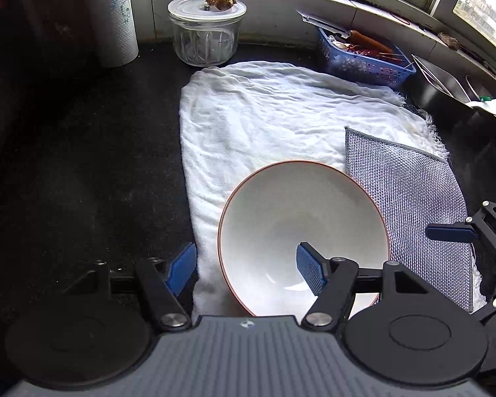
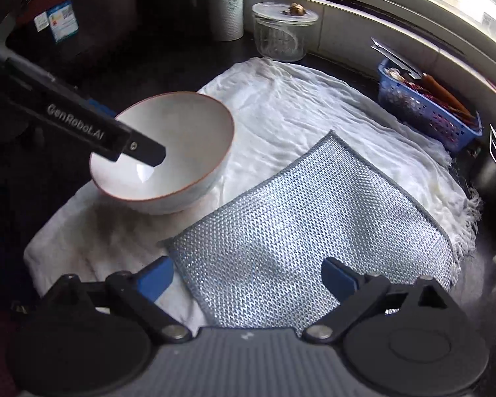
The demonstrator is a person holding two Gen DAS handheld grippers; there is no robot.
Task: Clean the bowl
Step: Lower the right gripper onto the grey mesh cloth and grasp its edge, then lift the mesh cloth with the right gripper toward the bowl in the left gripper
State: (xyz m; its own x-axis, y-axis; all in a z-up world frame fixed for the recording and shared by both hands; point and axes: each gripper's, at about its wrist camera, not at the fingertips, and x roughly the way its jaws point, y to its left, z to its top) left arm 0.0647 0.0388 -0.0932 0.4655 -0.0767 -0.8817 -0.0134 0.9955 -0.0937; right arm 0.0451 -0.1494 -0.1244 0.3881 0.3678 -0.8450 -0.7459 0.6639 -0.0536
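Observation:
A white bowl [image 1: 301,228] with a thin brown rim sits on a white towel [image 1: 264,115]; it also shows in the right wrist view [image 2: 182,152]. My left gripper [image 1: 246,269] is open and straddles the bowl's near left wall, one blue finger inside the bowl, the other outside. A silver mesh scrubbing cloth [image 2: 301,228] lies flat on the towel, right of the bowl. My right gripper [image 2: 248,281] is open, its fingers spread over the cloth's near edge. It also shows at the right edge of the left wrist view [image 1: 459,231].
A lidded glass jar [image 1: 205,33] and a paper towel roll [image 1: 112,16] stand at the back of the dark counter [image 1: 82,165]. A blue basket [image 1: 363,56] of utensils sits at back right, next to a metal container [image 1: 446,89]. A window sill runs behind.

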